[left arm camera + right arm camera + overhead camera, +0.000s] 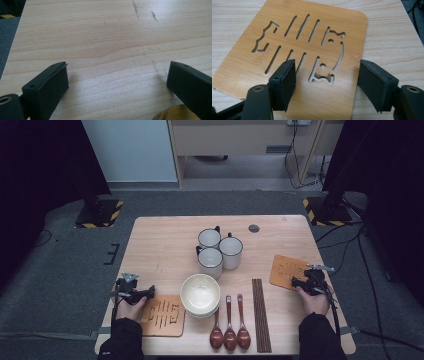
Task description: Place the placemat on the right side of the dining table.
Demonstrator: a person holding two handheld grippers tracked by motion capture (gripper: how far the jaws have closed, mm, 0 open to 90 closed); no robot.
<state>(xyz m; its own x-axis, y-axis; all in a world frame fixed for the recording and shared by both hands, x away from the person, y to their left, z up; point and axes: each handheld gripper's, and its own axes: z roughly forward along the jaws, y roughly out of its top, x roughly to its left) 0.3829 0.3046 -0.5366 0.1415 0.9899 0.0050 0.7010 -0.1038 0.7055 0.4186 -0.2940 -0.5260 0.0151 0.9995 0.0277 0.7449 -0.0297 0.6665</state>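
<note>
Left hand (131,307): enters from 6 o'clock at the table's near left corner, forearm in a dark sleeve, wrist level.
Left gripper (148,293): lies level and points toward 3 o'clock; in its own view the jaws stand spread over bare table (105,45), nothing between them.
Left trivet (163,315): flat at the near edge, just at 5 o'clock of the left gripper.
Right hand (313,301): enters from 6 o'clock at the near right, wrist angled toward 11 o'clock.
Right gripper (325,78): tilted down over the right trivet (294,50); jaws spread, one fingertip (284,80) above the board, the other past its right edge; pads not pressing it.
Right trivet, place: flat on the table at the right edge, at 3 o'clock of the mugs (220,251).
Mid-table: bowl (200,294), three spoons (229,325), chopsticks (261,314).
</note>
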